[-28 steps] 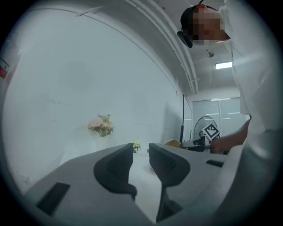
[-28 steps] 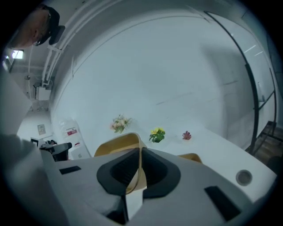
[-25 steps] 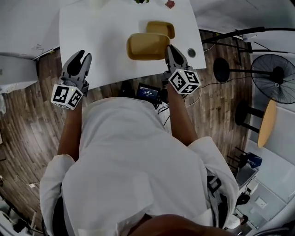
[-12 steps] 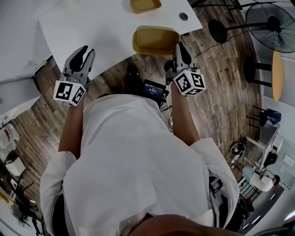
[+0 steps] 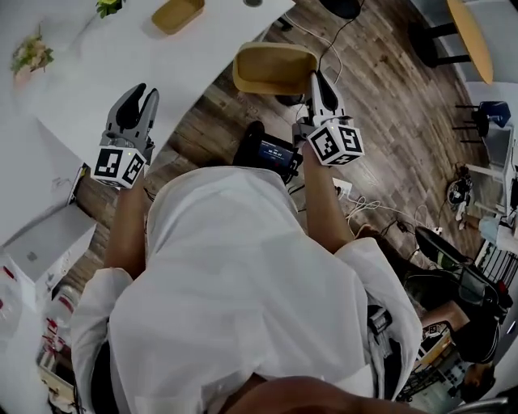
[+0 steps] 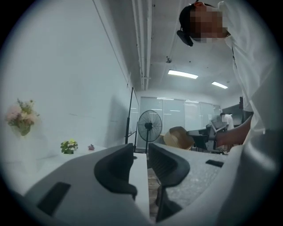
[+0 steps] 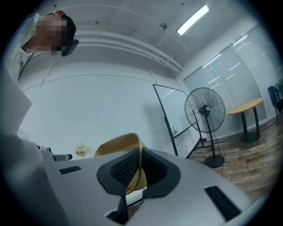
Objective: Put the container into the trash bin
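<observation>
The yellow container point(image 5: 273, 68) hangs over the wooden floor, off the white table point(image 5: 121, 57). My right gripper point(image 5: 317, 81) is shut on its near rim. In the right gripper view the thin yellow wall point(image 7: 117, 148) is pinched between the two dark pads, at my right gripper point(image 7: 140, 165). My left gripper point(image 5: 137, 95) is held over the table's edge, its jaws a narrow gap apart with nothing between them. The left gripper view shows that gap at my left gripper point(image 6: 141, 170), and the held container point(image 6: 179, 137) far off to the right.
A second yellow container point(image 5: 176, 14), flowers point(image 5: 32, 55) and a green plant point(image 5: 109, 6) sit on the table. Cables point(image 5: 364, 206) lie on the floor to the right. A standing fan point(image 7: 204, 110) and a round table point(image 7: 245, 106) stand ahead. White boxes point(image 5: 40, 242) are at the left.
The person has turned away from the table, which slid to the upper left of the view. The container moved with my right gripper off the tabletop and out over the floor.
</observation>
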Demonstrator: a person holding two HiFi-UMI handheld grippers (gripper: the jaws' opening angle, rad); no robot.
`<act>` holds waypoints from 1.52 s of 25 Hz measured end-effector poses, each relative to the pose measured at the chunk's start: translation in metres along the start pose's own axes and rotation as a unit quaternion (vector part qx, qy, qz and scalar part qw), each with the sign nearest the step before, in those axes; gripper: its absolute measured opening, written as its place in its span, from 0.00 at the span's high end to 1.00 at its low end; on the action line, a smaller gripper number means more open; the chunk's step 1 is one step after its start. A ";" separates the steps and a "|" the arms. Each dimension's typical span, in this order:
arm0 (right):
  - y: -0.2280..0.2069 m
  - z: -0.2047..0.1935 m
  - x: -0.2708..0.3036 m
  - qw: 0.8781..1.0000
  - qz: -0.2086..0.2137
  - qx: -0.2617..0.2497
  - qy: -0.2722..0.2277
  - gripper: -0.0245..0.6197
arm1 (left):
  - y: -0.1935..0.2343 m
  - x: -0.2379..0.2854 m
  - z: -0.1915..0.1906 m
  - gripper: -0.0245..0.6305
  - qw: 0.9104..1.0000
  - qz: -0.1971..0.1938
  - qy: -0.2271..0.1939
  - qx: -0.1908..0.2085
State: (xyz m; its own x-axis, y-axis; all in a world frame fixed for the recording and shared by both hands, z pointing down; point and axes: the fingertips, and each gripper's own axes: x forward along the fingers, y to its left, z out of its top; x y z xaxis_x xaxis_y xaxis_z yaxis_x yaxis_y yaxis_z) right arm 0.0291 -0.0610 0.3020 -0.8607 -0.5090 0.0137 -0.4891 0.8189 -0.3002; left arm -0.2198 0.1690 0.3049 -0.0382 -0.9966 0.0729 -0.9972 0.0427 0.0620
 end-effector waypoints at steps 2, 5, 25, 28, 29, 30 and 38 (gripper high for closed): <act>-0.020 0.006 -0.015 1.000 -0.015 0.010 -0.011 0.90 | -0.013 0.023 0.006 0.79 1.000 -0.022 0.000 0.006; -0.047 0.015 -0.028 0.999 -0.039 0.018 -0.029 0.90 | -0.032 0.055 0.013 0.79 0.998 -0.053 0.003 0.018; -0.320 0.031 -0.028 0.984 -0.120 0.129 -0.035 0.90 | -0.172 0.301 -0.024 0.79 0.987 -0.144 0.075 0.023; -0.361 0.012 -0.022 0.981 -0.124 0.148 -0.010 0.90 | -0.188 0.331 -0.040 0.79 0.986 -0.141 0.092 0.013; -0.374 0.005 -0.017 0.980 -0.125 0.155 -0.001 0.90 | -0.191 0.343 -0.047 0.79 0.985 -0.140 0.098 0.011; -0.388 -0.004 -0.012 0.979 -0.125 0.162 0.007 0.90 | -0.194 0.354 -0.053 0.79 0.985 -0.138 0.103 0.009; -0.485 -0.105 0.018 0.966 -0.133 0.202 0.096 0.90 | -0.208 0.421 -0.111 0.79 0.981 -0.123 0.145 -0.021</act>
State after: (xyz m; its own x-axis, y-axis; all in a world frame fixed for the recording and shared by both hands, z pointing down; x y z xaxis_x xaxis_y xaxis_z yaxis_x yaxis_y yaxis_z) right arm 0.2362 -0.4393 0.5479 -0.7420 -0.5967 0.3056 -0.6338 0.4760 -0.6097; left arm -0.0217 -0.2517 0.4332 0.2302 -0.9153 0.3306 -0.9700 -0.1883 0.1540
